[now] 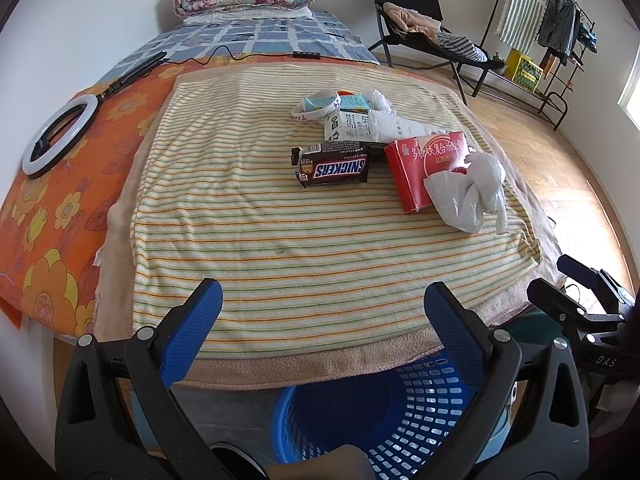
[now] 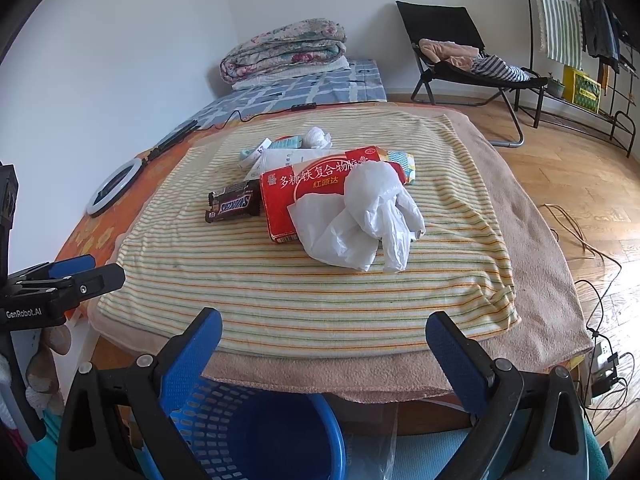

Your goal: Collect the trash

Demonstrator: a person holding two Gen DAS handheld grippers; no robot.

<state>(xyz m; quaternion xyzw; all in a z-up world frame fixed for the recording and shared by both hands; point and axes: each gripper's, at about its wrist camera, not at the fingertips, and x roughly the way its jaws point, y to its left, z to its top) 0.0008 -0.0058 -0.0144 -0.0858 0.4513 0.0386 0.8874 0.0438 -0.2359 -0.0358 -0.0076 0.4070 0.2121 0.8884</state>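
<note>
Striped towel [image 1: 280, 240] near edge bare; trash pile [image 1: 384, 148] beyond; both tongs [image 1: 322, 312] [image 2: 322, 340] spread wide, empty.

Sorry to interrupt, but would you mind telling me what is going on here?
A person is holding two grippers, both open and empty, above a blue basket. On the striped towel lies uncollected trash: a Snickers wrapper, a red box and a crumpled white plastic bag. Nothing is grasped.

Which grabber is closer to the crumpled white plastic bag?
Right. The right gripper sits almost straight in front of the crumpled white plastic bag; the left gripper is off to the bag's left, farther away.
</note>
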